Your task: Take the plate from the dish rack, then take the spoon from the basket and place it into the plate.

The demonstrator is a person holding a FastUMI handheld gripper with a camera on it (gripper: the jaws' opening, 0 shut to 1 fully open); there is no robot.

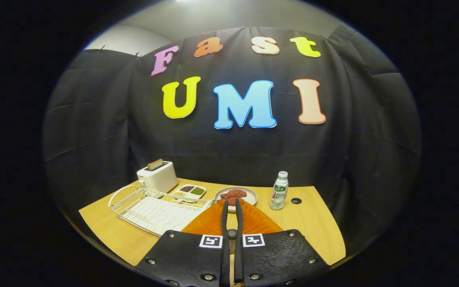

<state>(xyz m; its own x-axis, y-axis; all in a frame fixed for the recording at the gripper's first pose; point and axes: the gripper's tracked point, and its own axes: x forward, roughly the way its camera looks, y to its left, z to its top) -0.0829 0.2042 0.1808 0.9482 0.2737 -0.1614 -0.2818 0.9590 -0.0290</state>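
Observation:
My gripper [231, 204] is shut on an orange ribbed plate [255, 224], held above the wooden table [313, 227]. The plate's rim is pinched between the two fingers, and its face fans out to either side of them. The white wire dish rack [155, 209] stands to the left of the fingers on the table, with no dishes in its slots.
Beyond the rack stands a white toaster [157, 176] with toast in it, and a small tray of sauces [191, 191] lies beside it. A grey plate with red meat [235, 195] lies just past the fingertips. A small bottle [279, 191] and a table hole [296, 201] are to the right.

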